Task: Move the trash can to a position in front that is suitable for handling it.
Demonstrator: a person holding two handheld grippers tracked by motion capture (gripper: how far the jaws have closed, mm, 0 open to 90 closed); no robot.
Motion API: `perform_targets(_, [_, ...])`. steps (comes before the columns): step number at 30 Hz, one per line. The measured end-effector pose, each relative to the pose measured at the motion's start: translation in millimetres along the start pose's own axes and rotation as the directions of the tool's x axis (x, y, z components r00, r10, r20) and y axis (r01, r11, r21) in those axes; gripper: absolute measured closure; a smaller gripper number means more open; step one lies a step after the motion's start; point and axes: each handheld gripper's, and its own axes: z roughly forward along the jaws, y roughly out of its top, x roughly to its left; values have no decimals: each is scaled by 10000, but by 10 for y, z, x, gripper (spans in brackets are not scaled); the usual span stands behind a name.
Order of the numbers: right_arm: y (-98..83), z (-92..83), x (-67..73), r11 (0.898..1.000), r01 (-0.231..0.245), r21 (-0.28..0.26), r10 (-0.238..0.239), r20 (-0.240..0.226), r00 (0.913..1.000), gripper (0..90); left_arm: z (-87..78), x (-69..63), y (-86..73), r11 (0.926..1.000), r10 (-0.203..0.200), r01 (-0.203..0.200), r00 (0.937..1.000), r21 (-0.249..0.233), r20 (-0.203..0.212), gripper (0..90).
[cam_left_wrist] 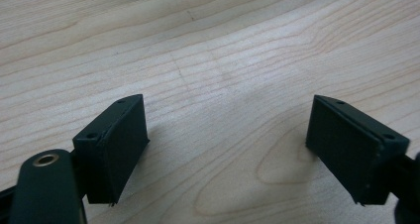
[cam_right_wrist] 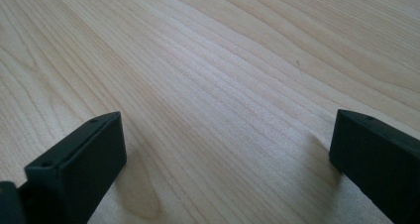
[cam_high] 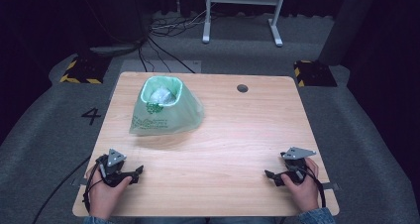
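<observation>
A small bin lined with a pale green plastic bag (cam_high: 166,107) stands on the far left part of the wooden table (cam_high: 223,149); crumpled pale material lies inside it. My left gripper (cam_high: 137,172) (cam_left_wrist: 228,105) rests near the front left corner, held in a hand, with its jaws wide apart and only bare wood between them. At the front right, my right gripper (cam_high: 270,175) (cam_right_wrist: 229,117) sits in the other hand, also open over bare wood. Both point inward, well short of the bag.
A round cable hole (cam_high: 242,88) sits in the table's far edge. Beyond the table stand a white frame (cam_high: 242,11), loose cables (cam_high: 163,40) and two yellow-and-black striped blocks (cam_high: 81,70) (cam_high: 314,73) on the grey floor.
</observation>
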Motion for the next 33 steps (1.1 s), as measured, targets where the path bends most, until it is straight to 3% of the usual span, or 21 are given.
perform_targets(3, [0,0,0,10000,0,1,0,0,10000,7,-41,0,38,9997,-254,254,9997,-46,46,226])
perform_targets(7, [0,0,0,10000,2,0,-2,-2,10000,7,-183,-10,155,9967,-367,377,9992,-717,147,246])
perform_targets(10, [0,0,0,10000,3,0,-3,-2,10000,7,-270,-33,281,9944,-310,326,9994,-1006,176,272])
perform_targets(13, [-1,-3,3,10000,6,-9,-7,-8,10000,14,-317,-57,424,9938,6,15,9998,-1108,191,279])
perform_targets(15, [-4,-7,5,10000,46,-32,-46,-43,10000,25,-334,-59,521,9930,194,-156,9993,-1173,311,279])
perform_targets(25, [-12,-20,10,9999,116,-115,-118,-107,9999,50,-333,-23,937,9835,324,-208,9976,-1795,618,288])
perform_targets(33, [-12,-20,10,9999,116,-114,-118,-106,9999,50,-320,91,1252,9742,182,-100,9992,-2254,345,297])
